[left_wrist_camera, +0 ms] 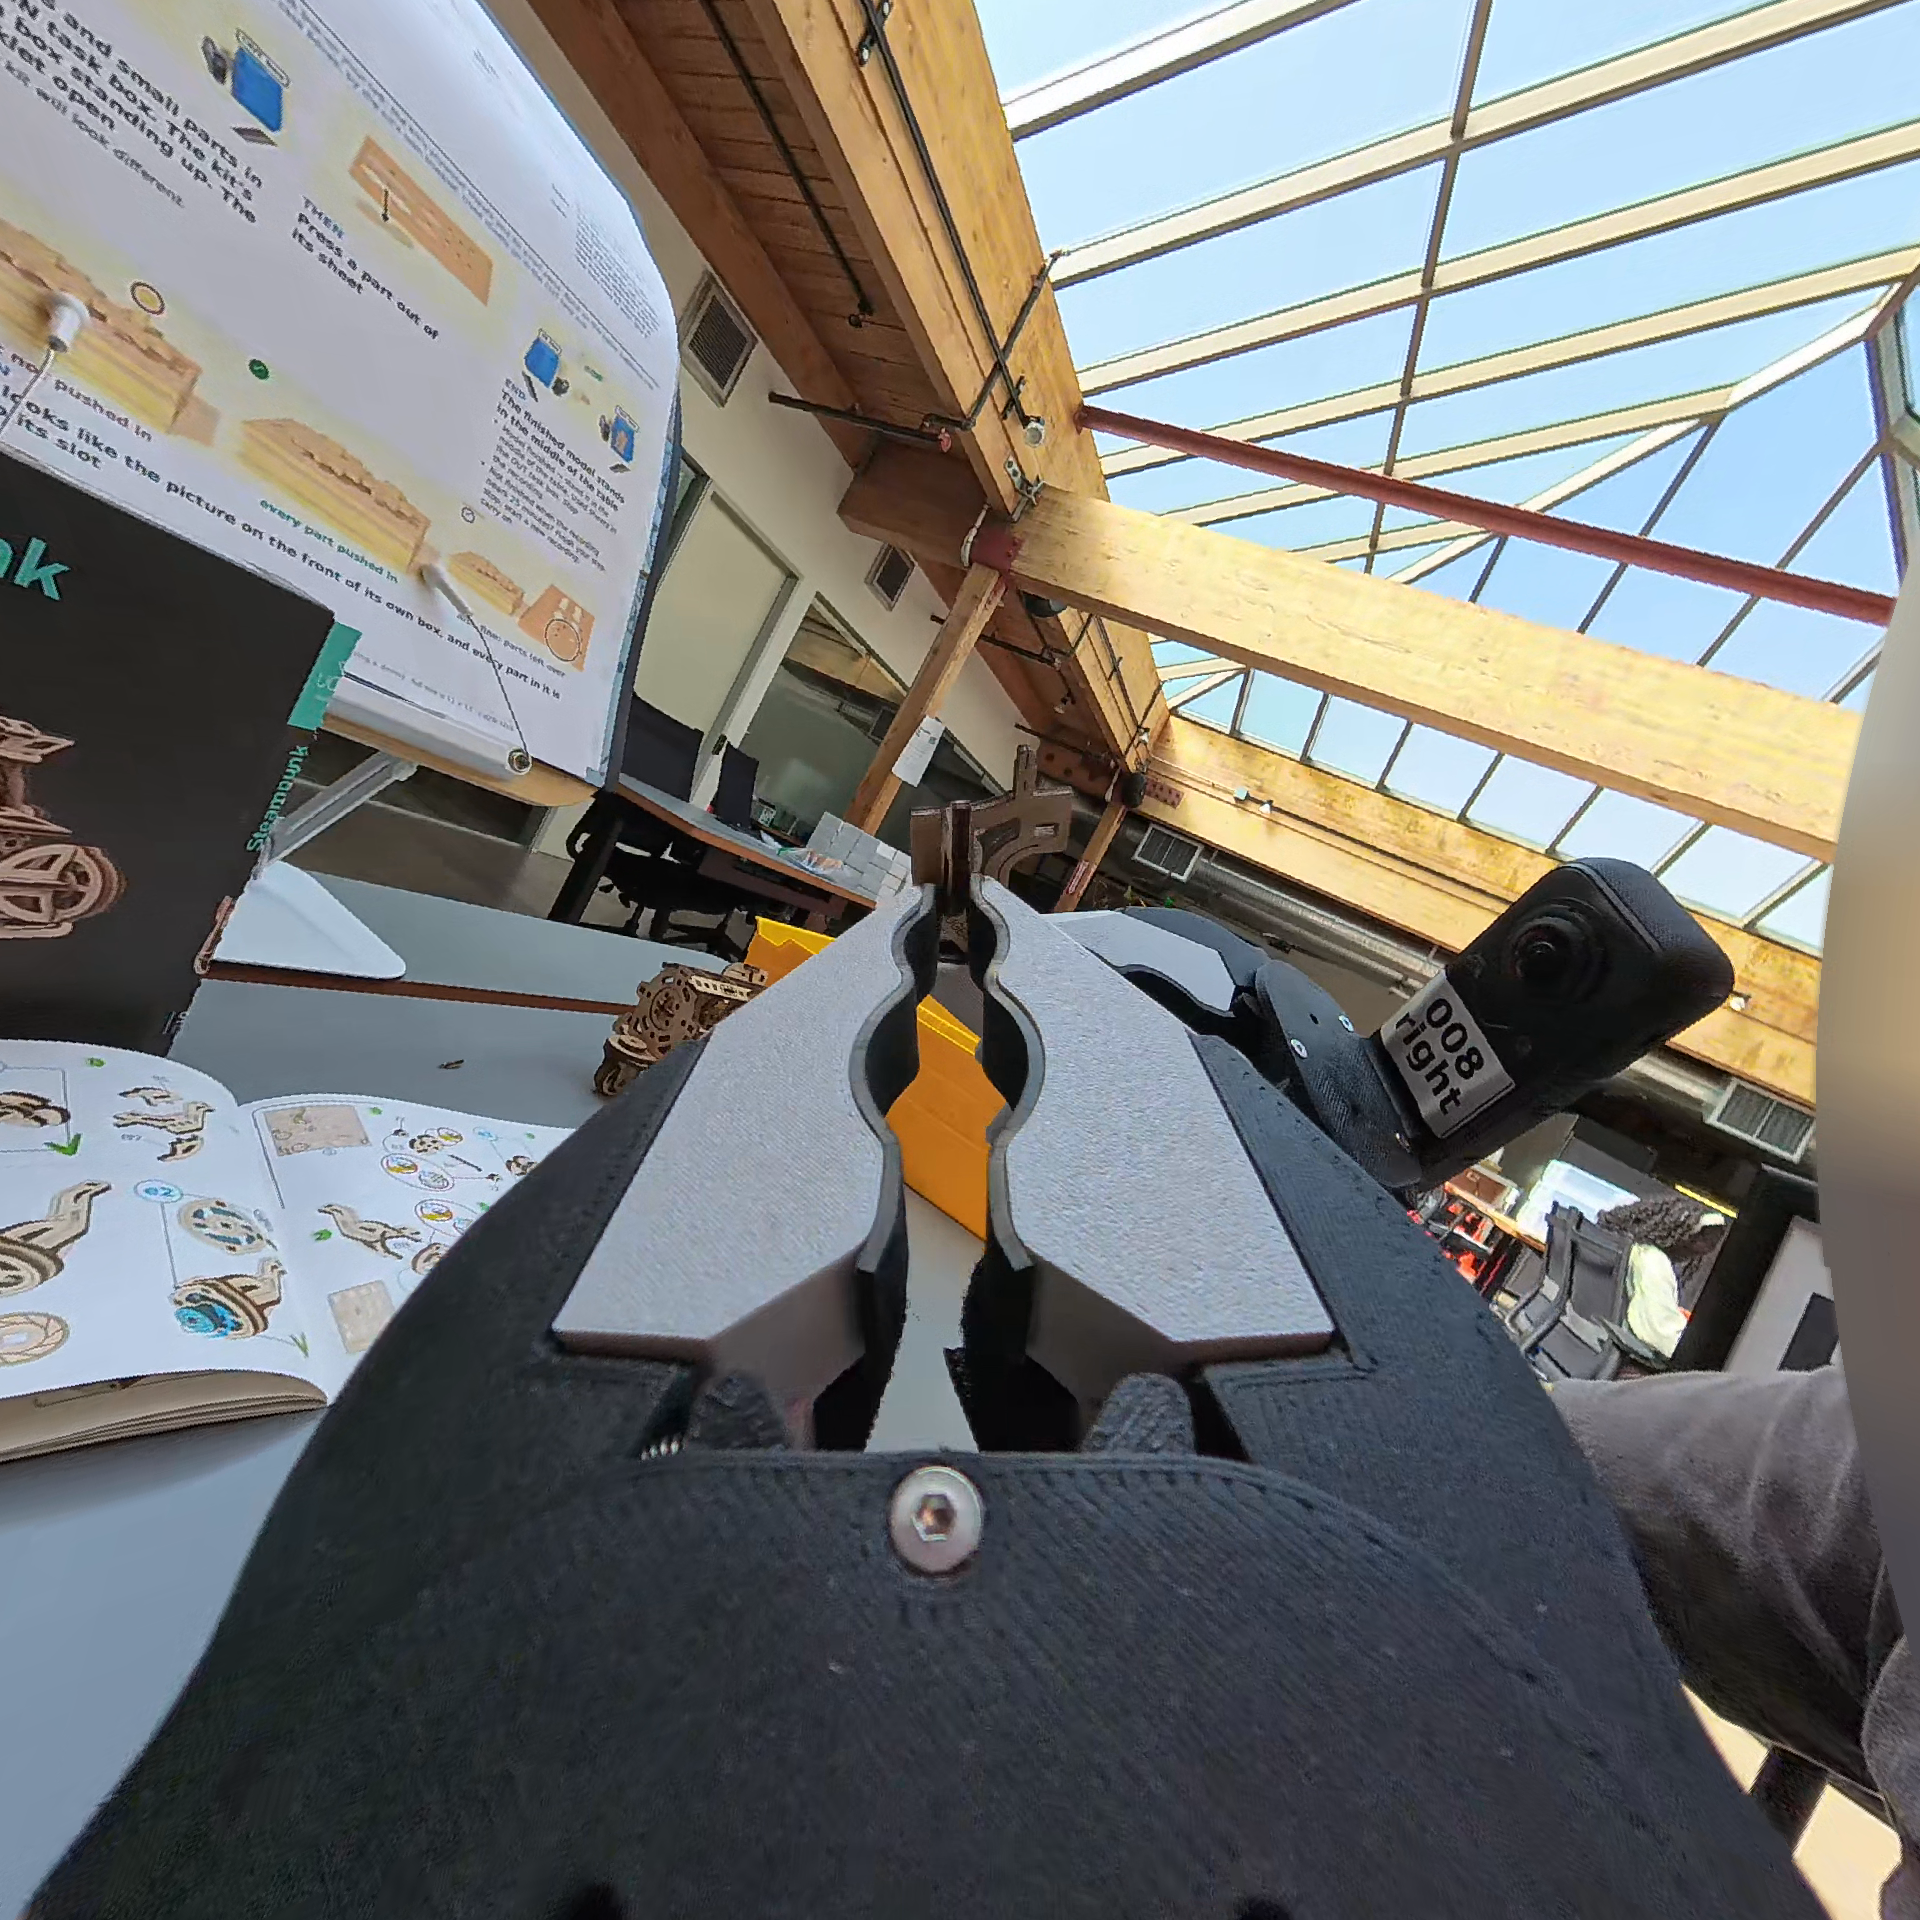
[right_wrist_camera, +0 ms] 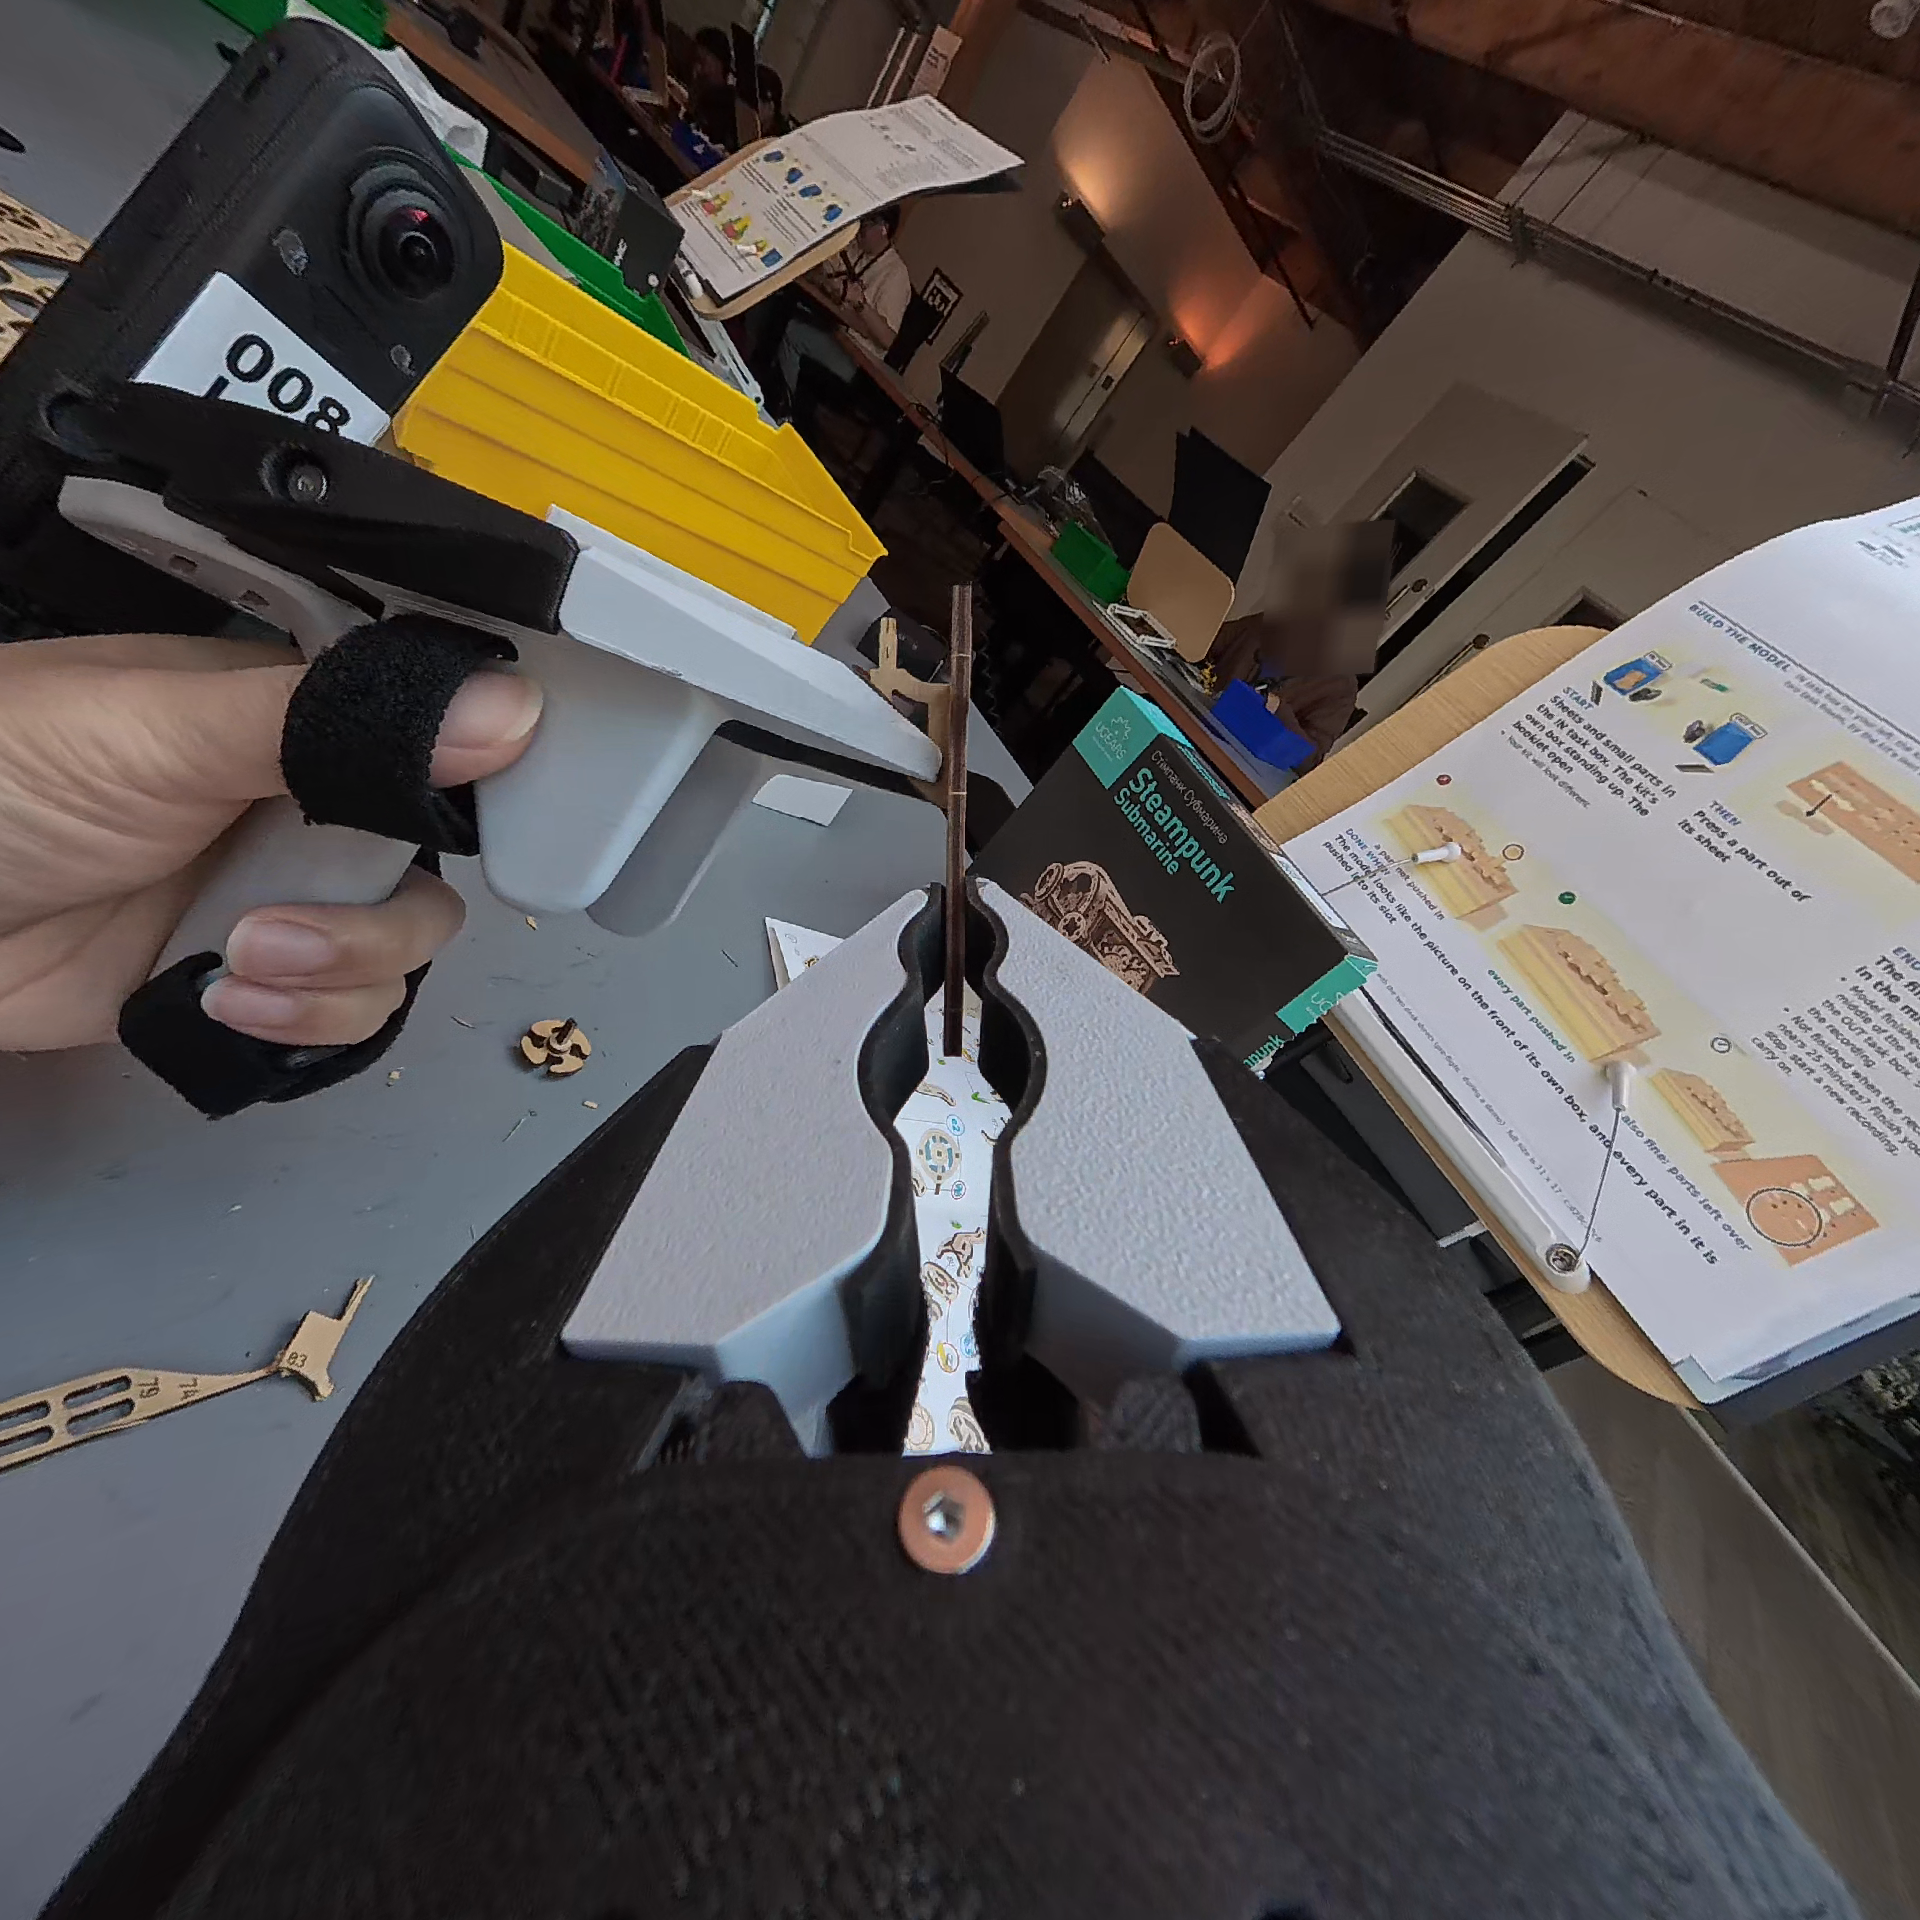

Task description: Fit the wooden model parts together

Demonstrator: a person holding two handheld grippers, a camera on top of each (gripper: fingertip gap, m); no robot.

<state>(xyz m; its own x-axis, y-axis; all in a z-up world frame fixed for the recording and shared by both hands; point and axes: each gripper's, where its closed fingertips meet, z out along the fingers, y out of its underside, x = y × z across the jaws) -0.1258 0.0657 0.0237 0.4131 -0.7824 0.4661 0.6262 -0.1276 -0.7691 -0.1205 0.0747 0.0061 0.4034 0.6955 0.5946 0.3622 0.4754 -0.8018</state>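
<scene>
My left gripper is shut on a small dark wooden part and holds it up in the air. Just behind it is a curved flat wooden part, which my right gripper holds. In the right wrist view my right gripper is shut on that flat part, seen edge-on and upright. My left gripper comes in from the left, held by a hand, and its small light part meets the flat part's side. A partly built wooden model sits on the grey table.
A yellow bin stands behind the grippers. An open instruction booklet lies at the left, and the black kit box stands by an instruction sheet on a stand. A punched wooden sheet strip and a small gear lie on the table. My two grippers' fingertips are within a few centimetres of each other. Both grippers' tips are roughly 20 cm from the small gear.
</scene>
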